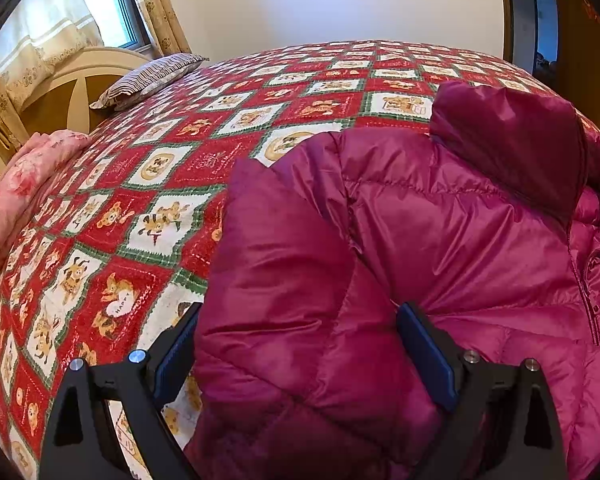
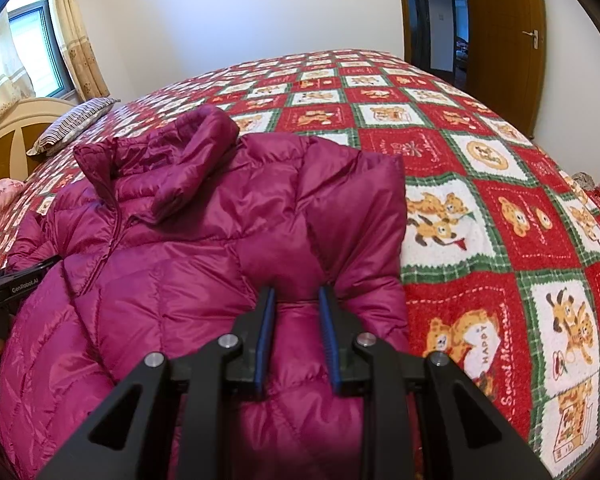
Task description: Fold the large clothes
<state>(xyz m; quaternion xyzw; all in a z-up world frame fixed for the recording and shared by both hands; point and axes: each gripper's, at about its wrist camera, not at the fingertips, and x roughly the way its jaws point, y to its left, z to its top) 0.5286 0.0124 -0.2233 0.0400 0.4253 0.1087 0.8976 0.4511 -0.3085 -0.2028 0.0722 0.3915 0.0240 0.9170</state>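
Lay across the lower centre: magenta puffer jacket [image 2: 204, 248] on a red teddy-bear quilt [image 2: 500, 208]. Right tongs [image 2: 296, 292] pinched its sleeve; left tongs [image 1: 298, 312] spread wide around another. Striped pillow [image 1: 152, 78], window [image 1: 104, 4] upper left; door [image 2: 504, 32] upper right.

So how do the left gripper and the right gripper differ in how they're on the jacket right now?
The left gripper has its jaws spread wide around a thick folded sleeve of the magenta jacket, while the right gripper has its jaws close together, pinching a narrow ridge of fabric. The left works the side nearer the pink bundle, the right the opposite side. Both have blue pads.
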